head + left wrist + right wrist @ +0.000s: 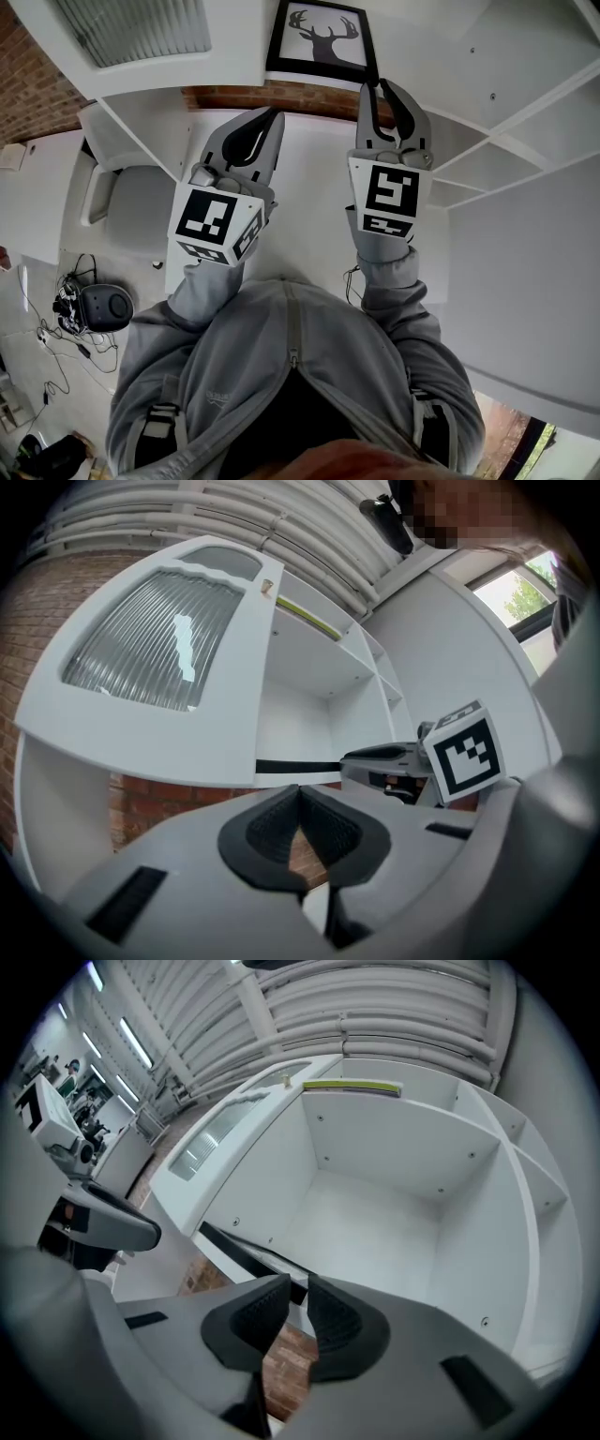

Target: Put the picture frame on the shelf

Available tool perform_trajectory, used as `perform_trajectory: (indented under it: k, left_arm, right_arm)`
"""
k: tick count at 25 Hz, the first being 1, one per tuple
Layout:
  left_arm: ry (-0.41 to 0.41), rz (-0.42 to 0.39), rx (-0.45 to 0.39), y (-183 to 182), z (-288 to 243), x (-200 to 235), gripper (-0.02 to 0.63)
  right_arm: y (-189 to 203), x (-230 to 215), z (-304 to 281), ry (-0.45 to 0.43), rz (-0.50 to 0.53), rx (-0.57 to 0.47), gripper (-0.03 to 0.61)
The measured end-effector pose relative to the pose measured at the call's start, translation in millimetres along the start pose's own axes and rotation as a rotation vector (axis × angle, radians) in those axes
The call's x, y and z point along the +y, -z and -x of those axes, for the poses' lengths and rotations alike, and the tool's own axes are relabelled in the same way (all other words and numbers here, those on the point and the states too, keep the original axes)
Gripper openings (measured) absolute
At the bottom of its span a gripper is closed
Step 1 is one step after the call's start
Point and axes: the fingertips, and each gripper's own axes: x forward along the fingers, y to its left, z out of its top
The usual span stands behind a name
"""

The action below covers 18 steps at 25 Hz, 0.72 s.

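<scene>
Frame (322, 37) stands against the shelf (450, 56), apparently set down; right tool (375, 89) clamped on its lower corner, left tool (272, 114) closed, empty. Remaining: release, withdraw.

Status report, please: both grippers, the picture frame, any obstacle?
Left gripper jaws shut, empty. Right gripper jaws closed on picture frame corner, frame flat at the shelf. Nothing in the way seen.
</scene>
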Motion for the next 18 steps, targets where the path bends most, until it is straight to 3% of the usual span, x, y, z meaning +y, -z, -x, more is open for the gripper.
perform_trajectory:
  k: [10,18]
  left_arm:
    - [-0.011,-0.028,-0.012,-13.5,33.2,-21.6,0.008]
    - [-0.032,-0.061,-0.022,-16.1,66.4,-45.6,0.008]
  right_arm:
    - [-27.1,7.1,42.6,-0.031,-0.123,-0.084,0.072]
    - [-41.4,10.4,106.3,-0.006,-0.203,-0.164,0.029]
